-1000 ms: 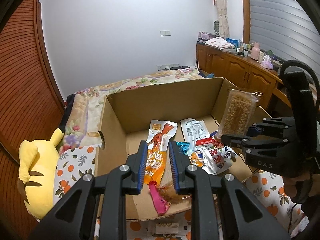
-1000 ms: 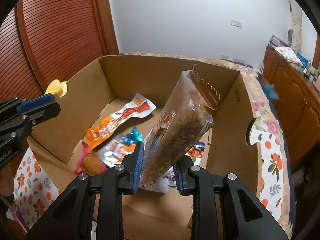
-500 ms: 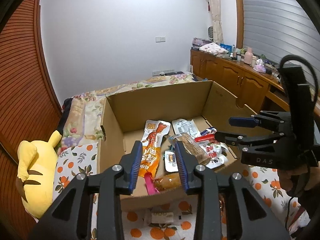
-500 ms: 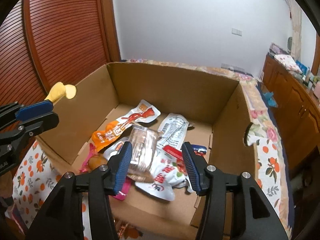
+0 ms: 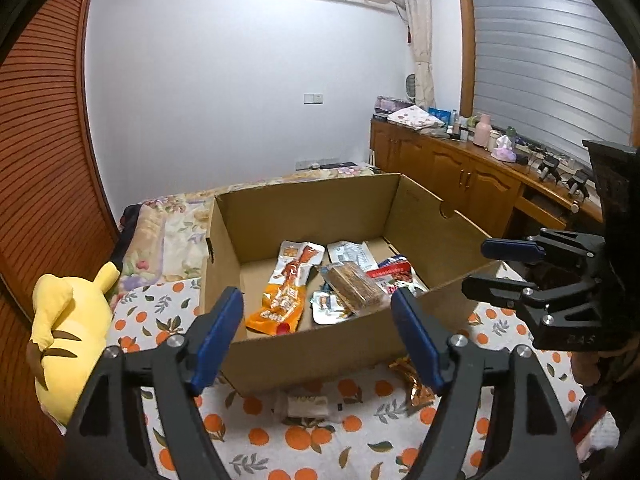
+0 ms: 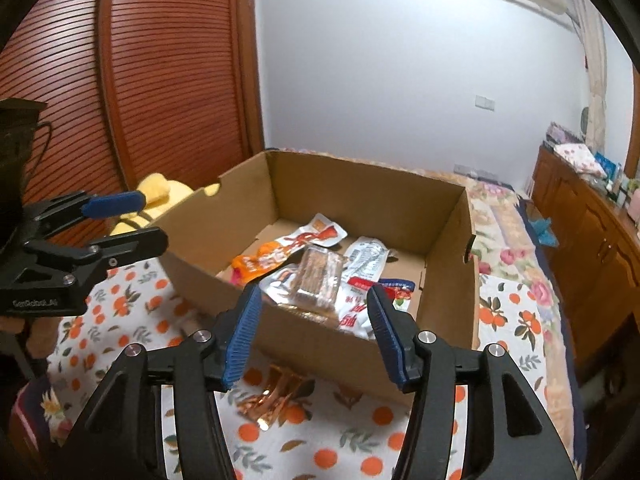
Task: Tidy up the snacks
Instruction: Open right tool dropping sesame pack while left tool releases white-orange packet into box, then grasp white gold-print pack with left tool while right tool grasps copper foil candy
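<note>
An open cardboard box (image 5: 316, 344) (image 6: 320, 344) stands on the orange-print cloth. Inside lie several snack packets: an orange packet (image 5: 286, 292) (image 6: 260, 260), a clear pack of brown crackers (image 5: 354, 288) (image 6: 318, 276) and white-and-red packets (image 6: 356, 308). My left gripper (image 5: 318, 336) is open and empty, in front of the box's near wall. My right gripper (image 6: 314, 328) is open and empty, just before the near wall; it also shows in the left wrist view (image 5: 496, 268). A copper foil snack (image 6: 272, 396) (image 5: 416, 384) and a pale packet (image 5: 306, 404) lie on the cloth outside the box.
A yellow plush toy (image 5: 68, 328) lies left of the box. The box sits on a bed with a floral quilt (image 6: 504, 208) behind it. Wooden cabinets (image 5: 460, 176) with clutter run along the right wall. A slatted wooden door (image 6: 160, 80) is at the left.
My right gripper let the cracker pack drop into the box and opened. Both grippers opened wide and drew back from the box, out over its near wall.
</note>
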